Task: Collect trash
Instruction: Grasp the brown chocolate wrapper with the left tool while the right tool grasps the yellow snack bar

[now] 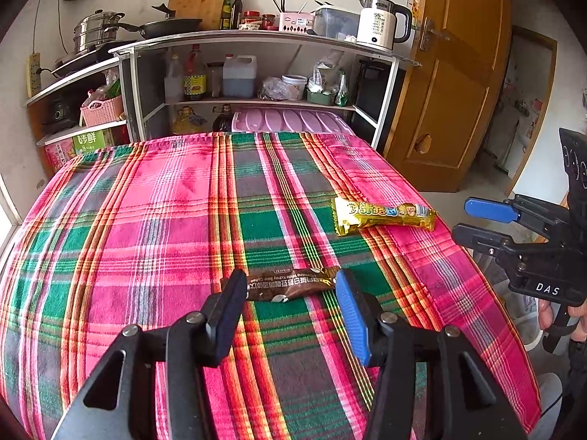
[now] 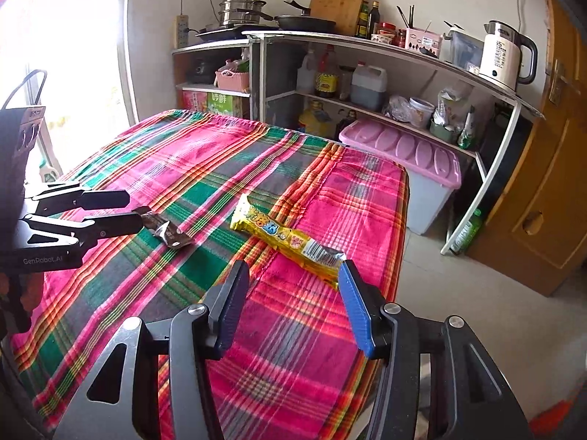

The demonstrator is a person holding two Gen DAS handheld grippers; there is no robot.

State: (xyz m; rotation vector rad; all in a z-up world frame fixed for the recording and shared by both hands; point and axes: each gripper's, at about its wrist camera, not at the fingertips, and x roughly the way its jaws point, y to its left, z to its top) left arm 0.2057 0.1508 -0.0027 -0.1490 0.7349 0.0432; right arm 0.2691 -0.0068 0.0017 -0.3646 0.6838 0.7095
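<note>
You are at the very start of the collecting: both pieces of trash lie flat on the plaid cloth and neither is lifted yet. Your left gripper has its jaws spread apart, and the brown wrapper lies on the cloth just ahead of them, between the two fingertips; the pads do not press on it, so it is not grasped. Your right gripper also stands with its jaws apart and holds nothing. The yellow wrapper lies close to the right edge of the table, and its near end is just beside the blue fingertip, a little off to the right from the middle of the gap. I judge that nothing is done so far except the approach. What is left: to close each gripper on its wrapper, to lift both, and to carry them away. I cannot see any bin for trash in these views, so where they must go is not clear.
</note>
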